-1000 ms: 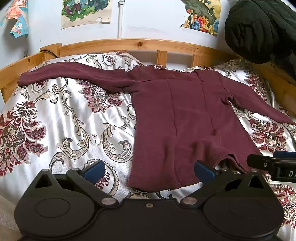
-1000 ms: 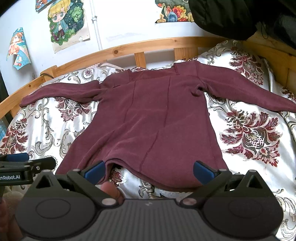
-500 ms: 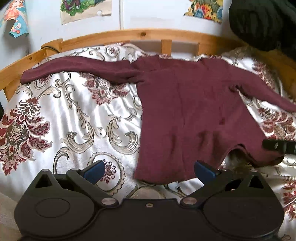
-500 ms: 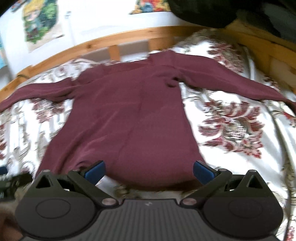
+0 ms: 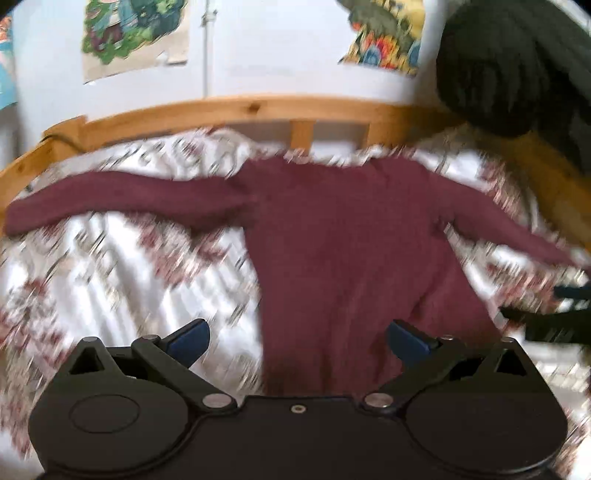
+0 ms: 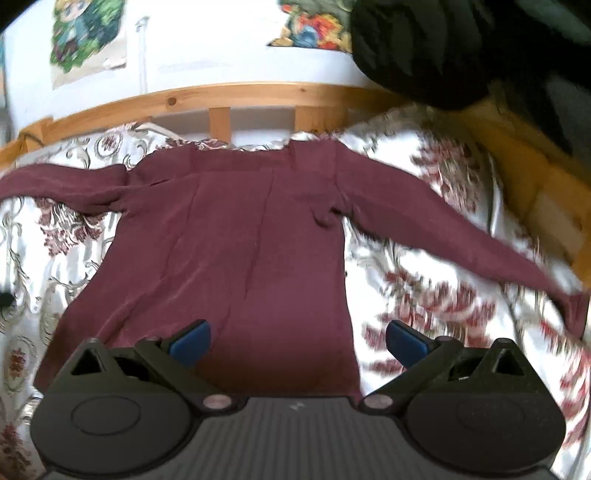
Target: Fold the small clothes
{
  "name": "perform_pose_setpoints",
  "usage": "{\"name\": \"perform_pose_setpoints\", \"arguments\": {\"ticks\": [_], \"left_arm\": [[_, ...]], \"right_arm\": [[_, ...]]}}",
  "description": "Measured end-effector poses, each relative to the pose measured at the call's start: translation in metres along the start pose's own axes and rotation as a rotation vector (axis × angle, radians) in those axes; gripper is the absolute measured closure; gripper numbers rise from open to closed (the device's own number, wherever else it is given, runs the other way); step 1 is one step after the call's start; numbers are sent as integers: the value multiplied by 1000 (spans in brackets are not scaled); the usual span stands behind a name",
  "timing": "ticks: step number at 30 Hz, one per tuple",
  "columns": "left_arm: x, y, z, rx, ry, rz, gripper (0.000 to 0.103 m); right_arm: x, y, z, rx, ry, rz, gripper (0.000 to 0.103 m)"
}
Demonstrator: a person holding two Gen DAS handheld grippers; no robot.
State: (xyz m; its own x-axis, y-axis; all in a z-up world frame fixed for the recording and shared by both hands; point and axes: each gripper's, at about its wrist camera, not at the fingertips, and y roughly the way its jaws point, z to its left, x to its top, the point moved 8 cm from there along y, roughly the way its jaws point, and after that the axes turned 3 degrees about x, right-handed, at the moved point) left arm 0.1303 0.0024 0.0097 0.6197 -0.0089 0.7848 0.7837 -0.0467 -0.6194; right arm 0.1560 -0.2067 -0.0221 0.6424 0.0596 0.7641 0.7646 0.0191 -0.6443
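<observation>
A maroon long-sleeved top (image 5: 343,240) lies flat on the bed with both sleeves spread out; it also shows in the right wrist view (image 6: 236,236). My left gripper (image 5: 297,339) is open and empty, over the top's lower left hem. My right gripper (image 6: 297,338) is open and empty, over the lower right hem edge. The right gripper's tip shows in the left wrist view (image 5: 546,317) at the right edge. The left wrist view is blurred by motion.
The bed has a white floral cover (image 6: 436,295) and a wooden rail (image 6: 240,98) at the back and right. A dark padded jacket (image 6: 443,48) hangs at the upper right. Posters (image 5: 133,33) hang on the white wall.
Both grippers have moved forward over the top's hem, the right one shifting to the right. Both stay open and empty. The top has not moved.
</observation>
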Motion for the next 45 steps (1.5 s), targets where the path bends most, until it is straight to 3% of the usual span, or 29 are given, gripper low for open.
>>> {"name": "perform_pose_setpoints", "arguments": {"ticks": [3,8,11,18,26,33,40,42,44,45], "left_arm": [[30,14,-4,-42,17,-25,1],[51,56,-8,-40,18,-14,1],[49,80,-6,-50,-12,-8,1],[20,128,16,-88,-69,-25,1],[11,158,45,-94,-175,15,1],[3,158,41,-136,-105,16,1],[-9,157,40,-163,-72,60,1],[-10,157,42,-170,-79,69,1],[-10,158,45,-172,-88,76,1],[-10,158,46,-169,-95,79,1]], "right_arm": [[13,11,4,-37,-26,2,0],[24,37,-5,-36,19,33,0],[24,46,-23,-29,84,13,0],[6,44,-100,16,385,-157,0],[-7,48,-207,-135,657,-195,0],[-25,71,-273,-203,995,-221,2],[-27,85,-313,-315,1120,-285,3],[-26,88,-315,-351,1119,-308,8],[-27,91,-320,-397,1114,-323,27],[-30,91,-322,-419,1126,-327,31]]}}
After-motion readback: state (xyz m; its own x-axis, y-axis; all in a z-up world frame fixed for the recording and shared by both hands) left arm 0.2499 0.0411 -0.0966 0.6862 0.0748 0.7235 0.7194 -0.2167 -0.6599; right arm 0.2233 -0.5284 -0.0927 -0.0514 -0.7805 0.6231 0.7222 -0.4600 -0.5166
